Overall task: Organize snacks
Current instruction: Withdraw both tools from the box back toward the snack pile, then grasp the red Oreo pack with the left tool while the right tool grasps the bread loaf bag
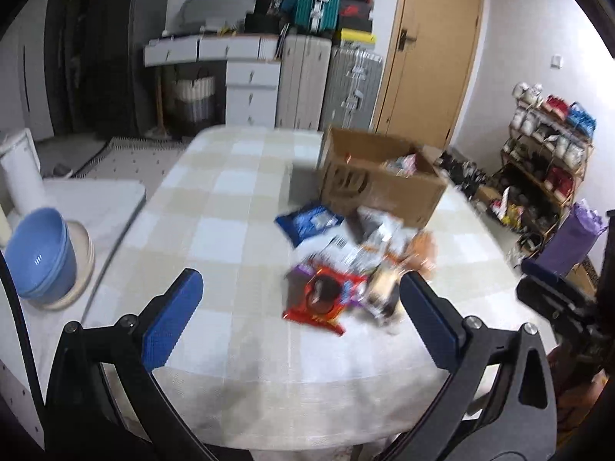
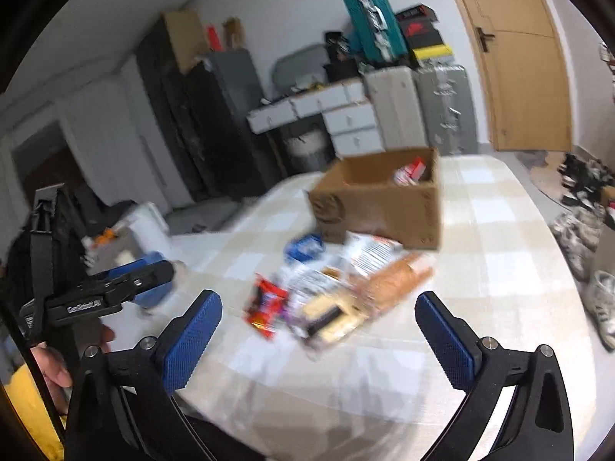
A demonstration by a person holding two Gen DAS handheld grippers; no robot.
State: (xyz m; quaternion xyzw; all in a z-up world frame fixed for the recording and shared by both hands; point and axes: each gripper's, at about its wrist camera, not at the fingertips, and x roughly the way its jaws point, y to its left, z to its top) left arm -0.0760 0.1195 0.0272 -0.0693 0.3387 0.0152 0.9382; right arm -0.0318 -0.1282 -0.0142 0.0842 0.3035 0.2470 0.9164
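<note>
checked cream-and-white cloth covers the table [image 1: 238, 199] i am working over, the biggest thing in front of me. toward its far side stands an open cardboard box [image 1: 378, 188] with a few packets already inside. just in front of the box, touching or nearly so, lies a loose heap of snacks [image 1: 346, 265]: a blue bag [image 1: 307, 223] nearest the box, a long orange-brown pack [image 2: 396, 280], a pale yellow pack [image 2: 334, 313] and a red packet [image 1: 319, 299] closest to me. everything is blurred, so i cannot read labels. my left gripper [image 1: 300, 315] has its fingers spread wide with nothing between the pads, hanging above the near edge of the heap. my right gripper [image 2: 319, 330] is likewise wide apart and empty, short of the snacks.
</note>
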